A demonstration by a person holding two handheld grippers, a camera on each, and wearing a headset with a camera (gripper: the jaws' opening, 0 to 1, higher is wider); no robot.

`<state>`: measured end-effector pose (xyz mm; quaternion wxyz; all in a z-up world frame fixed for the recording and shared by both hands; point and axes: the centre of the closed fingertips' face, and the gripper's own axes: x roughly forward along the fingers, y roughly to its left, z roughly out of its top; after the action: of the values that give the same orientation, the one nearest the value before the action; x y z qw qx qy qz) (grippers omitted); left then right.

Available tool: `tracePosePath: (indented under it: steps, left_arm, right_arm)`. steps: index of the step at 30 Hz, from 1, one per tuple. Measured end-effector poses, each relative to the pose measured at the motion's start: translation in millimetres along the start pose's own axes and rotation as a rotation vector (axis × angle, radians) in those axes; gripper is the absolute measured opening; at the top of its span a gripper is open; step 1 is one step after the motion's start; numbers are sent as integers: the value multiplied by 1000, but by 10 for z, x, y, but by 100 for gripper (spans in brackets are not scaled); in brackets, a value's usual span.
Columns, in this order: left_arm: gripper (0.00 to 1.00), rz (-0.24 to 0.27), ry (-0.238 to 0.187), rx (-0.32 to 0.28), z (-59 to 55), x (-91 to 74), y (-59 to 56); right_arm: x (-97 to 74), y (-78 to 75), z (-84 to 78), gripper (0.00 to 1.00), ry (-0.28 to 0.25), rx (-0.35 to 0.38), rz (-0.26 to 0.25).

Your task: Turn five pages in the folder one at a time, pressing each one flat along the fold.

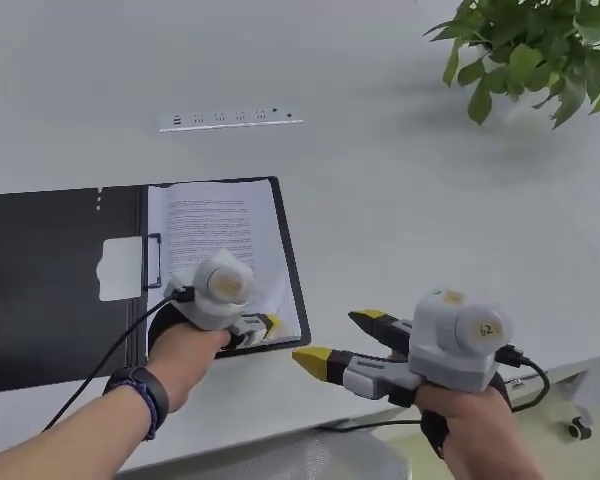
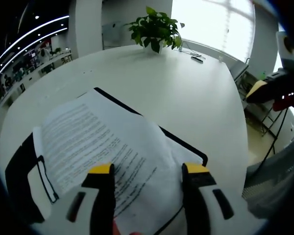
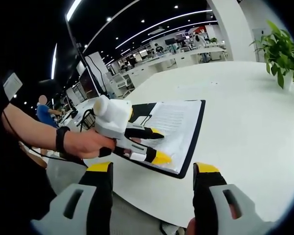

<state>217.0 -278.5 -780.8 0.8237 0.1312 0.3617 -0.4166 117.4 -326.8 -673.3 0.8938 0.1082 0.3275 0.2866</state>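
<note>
The black folder lies open on the white table, its printed top page on the right half. My left gripper hovers low over that page's near right corner. In the left gripper view the left gripper is open, and the page bulges slightly between its yellow-tipped jaws. My right gripper is open off the folder's right edge, holding nothing. In the right gripper view the right gripper points at the left gripper, the folder and the page.
A white label pocket sits on the folder's left cover by the clip. A power strip is set into the table behind the folder. A potted plant stands at the far right. The table's near edge runs just under my hands.
</note>
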Motion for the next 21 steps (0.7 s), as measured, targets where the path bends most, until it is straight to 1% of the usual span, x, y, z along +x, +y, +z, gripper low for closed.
tracePosePath:
  steps: [9, 12, 14, 17, 20, 21]
  left_arm:
    - [52, 0, 0, -6, -2, -18, 17]
    - [51, -2, -1, -12, -5, -19, 15]
    - [51, -4, -2, -17, -3, -27, 17]
    - [49, -7, -6, -29, -1, -35, 23]
    - [49, -8, -8, -32, -2, -36, 23]
    - [49, -8, -9, -31, -3, -35, 23]
  right_arm:
    - [-7, -34, -30, 64, 5, -3, -6]
    - [32, -61, -37, 63, 11, 0, -1]
    - [71, -92, -21, 62, 12, -1, 3]
    - [134, -142, 44, 61, 2, 3, 10]
    - [256, -201, 134, 57, -24, 33, 26]
    - [324, -233, 152, 57, -25, 42, 35]
